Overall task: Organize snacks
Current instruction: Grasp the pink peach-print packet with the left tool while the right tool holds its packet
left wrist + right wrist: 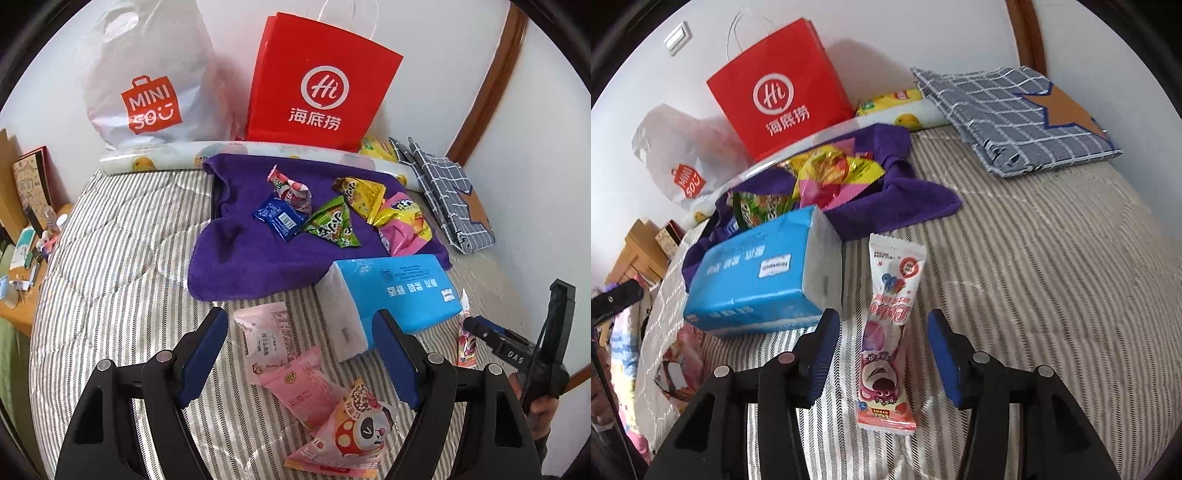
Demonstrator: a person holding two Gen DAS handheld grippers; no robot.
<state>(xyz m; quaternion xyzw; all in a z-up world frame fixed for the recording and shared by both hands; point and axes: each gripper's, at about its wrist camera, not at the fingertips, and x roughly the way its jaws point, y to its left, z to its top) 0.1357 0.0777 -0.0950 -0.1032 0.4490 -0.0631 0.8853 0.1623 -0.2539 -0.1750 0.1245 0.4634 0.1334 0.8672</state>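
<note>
My left gripper [301,317] is open above the striped bed, with pink snack packets [295,373] lying under and between its fingers, untouched. A mushroom-print pink packet [351,435] lies nearest the camera. My right gripper [882,319] is open too. A long pink bear-print snack bar [890,332] lies flat on the bed between its blue pads [943,354], with a gap on both sides. Several bright snack packs [332,210] sit on a purple towel [240,258] further back. In the left wrist view the right gripper [471,326] appears at the right edge by the same bar [466,347].
A blue tissue pack [399,288] lies between the towel and both grippers. A red paper bag [321,81] and a white plastic bag [147,85] stand against the wall. A folded checked cloth [1015,118] lies at the back right. A cluttered wooden bedside table [26,258] stands left.
</note>
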